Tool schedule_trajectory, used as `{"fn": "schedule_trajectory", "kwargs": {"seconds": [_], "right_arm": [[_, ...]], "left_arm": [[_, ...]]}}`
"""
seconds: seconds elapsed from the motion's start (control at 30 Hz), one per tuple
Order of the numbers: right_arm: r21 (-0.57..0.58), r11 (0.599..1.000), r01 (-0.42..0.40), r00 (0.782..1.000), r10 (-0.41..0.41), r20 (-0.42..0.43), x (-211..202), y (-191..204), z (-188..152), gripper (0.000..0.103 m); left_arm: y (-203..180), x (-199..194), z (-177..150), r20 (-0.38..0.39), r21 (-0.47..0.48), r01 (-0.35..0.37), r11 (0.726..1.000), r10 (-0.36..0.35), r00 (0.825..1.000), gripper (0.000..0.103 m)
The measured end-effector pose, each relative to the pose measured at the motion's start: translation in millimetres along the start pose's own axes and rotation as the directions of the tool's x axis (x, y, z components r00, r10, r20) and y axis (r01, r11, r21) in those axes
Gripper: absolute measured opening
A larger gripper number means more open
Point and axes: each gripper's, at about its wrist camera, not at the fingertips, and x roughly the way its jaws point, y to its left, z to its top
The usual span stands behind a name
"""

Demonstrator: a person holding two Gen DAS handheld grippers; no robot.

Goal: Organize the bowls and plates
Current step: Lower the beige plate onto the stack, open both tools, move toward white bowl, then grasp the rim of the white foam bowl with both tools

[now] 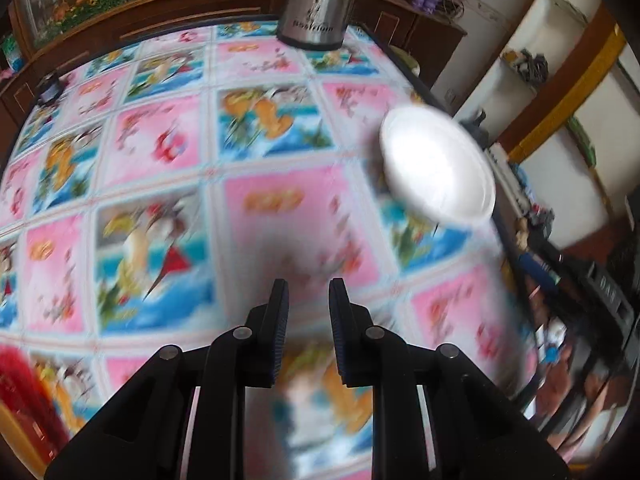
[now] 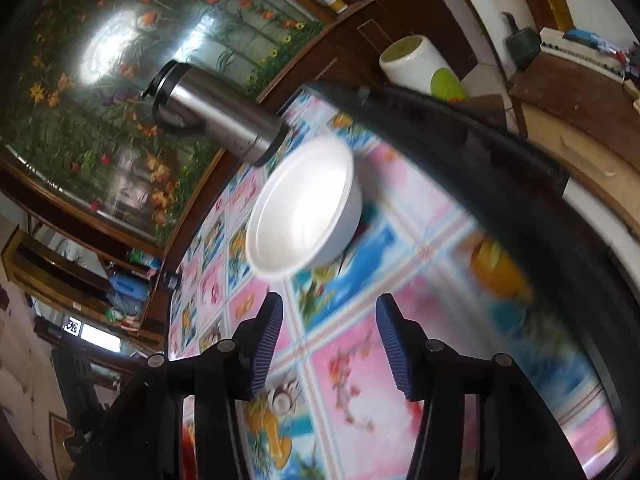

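Landmark: the white bowl (image 1: 436, 168), the only piece of tableware in either view. It sits upright on the cartoon-print tablecloth (image 1: 260, 208), near the table's dark edge (image 2: 480, 152).

Left wrist view, left to right:
- Something red and blurred at the lower-left border, well apart from the bowl; can't tell what it is.
- left gripper (image 1: 308, 294) at bottom centre, down and left of the bowl and clear of it. Jaws stand a narrow gap apart, nothing between them, only cloth visible through the gap. Not pinching anything.
- Steel thermos (image 1: 316, 0) beyond the bowl, at the far side of the table.
- Bowl itself right of centre, close to the table's right-hand edge; heavy blur, but the inside looks empty.

Right wrist view, left to right:
- Thermos again, up and left of the bowl, its base near the bowl's rim; can't tell whether they touch.
- right gripper (image 2: 329, 307) just below the bowl, pointed at it. Jaws spread moderately wide, empty, pads not on the rim.
- White cylindrical container (image 2: 416, 62) with a green lid, off the table beyond the bowl.

Progress, judged only from this:
- Nothing gripped by either hand. No plates, stack or rack in view, so can't say what's already sorted.
- Bowl not yet picked up or placed.
- Right gripper looks like it's lined up for the bowl, so the likely next step is a grasp at the near rim.
- Where the bowl should go isn't shown.
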Motion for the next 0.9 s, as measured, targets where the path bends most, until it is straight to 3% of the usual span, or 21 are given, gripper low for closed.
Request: {"fn": "schedule_trajectory", "kwargs": {"seconds": [0.27, 0.5, 0.57, 0.67, 0.77, 0.83, 0.9], "right_arm": [[0.041, 0.999, 0.013, 1.0, -0.013, 0.019, 35.8, 1.4, 49.9, 0.057], [0.132, 0.989, -0.06, 0.995, 0.049, 0.085, 51.9, -24.5, 50.1, 0.058], [0.11, 0.993, -0.051, 0.994, 0.04, 0.106, 48.6, -25.5, 50.9, 0.057], [0.113, 0.992, -0.058, 0.996, 0.05, 0.077, 54.7, -28.1, 50.4, 0.058], [0.113, 0.992, -0.051, 0.997, 0.044, 0.057, 57.8, -29.0, 49.1, 0.058], [0.103, 0.993, -0.052, 0.997, 0.046, 0.062, 56.4, -27.1, 47.6, 0.057], [0.097, 0.994, -0.043, 0.997, 0.036, 0.072, 54.9, -26.4, 46.7, 0.057]], "left_arm": [[-22.2, 24.5, 55.3, 0.039, -0.051, 0.026, 0.998, -0.024, 0.999, 0.017], [-37.9, 54.8, 74.5, 0.023, -0.06, 0.072, 0.996, -0.071, 0.997, 0.017], [-41.6, 60.7, 77.9, 0.022, -0.065, 0.081, 0.995, -0.08, 0.997, 0.017], [-46.0, 67.8, 81.0, 0.022, -0.067, 0.079, 0.995, -0.077, 0.997, 0.017], [-50.5, 69.6, 82.1, 0.035, -0.075, 0.122, 0.99, -0.12, 0.992, 0.017], [-55.7, 72.1, 81.4, 0.035, -0.069, 0.138, 0.988, -0.136, 0.99, 0.021], [-59.6, 75.1, 80.8, 0.041, -0.07, 0.144, 0.987, -0.142, 0.989, 0.033]]}}
